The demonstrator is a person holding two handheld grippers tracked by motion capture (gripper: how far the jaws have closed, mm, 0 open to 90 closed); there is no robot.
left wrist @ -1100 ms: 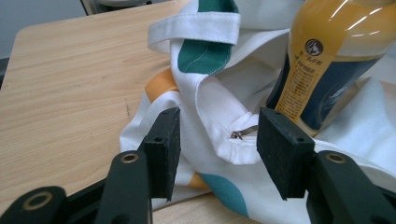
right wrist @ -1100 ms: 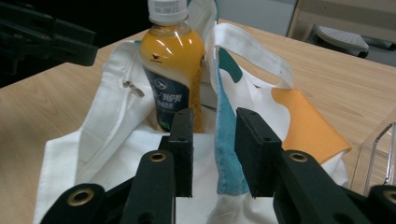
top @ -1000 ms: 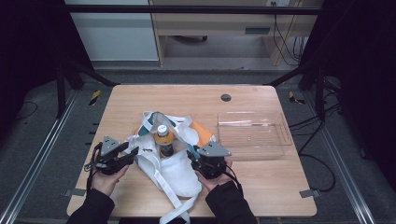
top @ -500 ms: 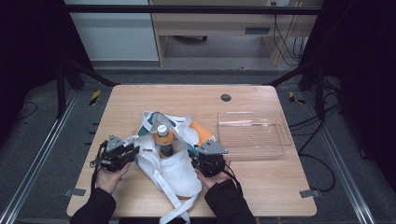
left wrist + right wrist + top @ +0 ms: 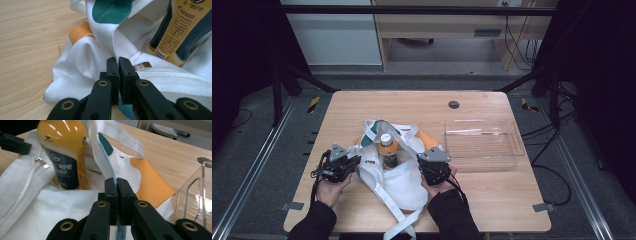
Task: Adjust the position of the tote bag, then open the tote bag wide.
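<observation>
Wooden counter [image 5: 492, 200] is carrying a soft, floppy tote bag [image 5: 404, 185] mid-surface, bottle [image 5: 388, 150] standing inside, and both jaws have just been closing, left hand-held gripper [image 5: 118, 65] and right hand-held gripper [image 5: 116, 185] each pinching its limp rim.

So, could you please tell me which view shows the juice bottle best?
The right gripper view: the juice bottle stands nearly whole, label readable. The left gripper view catches part of its label; the high view shows it small, from above.
</observation>
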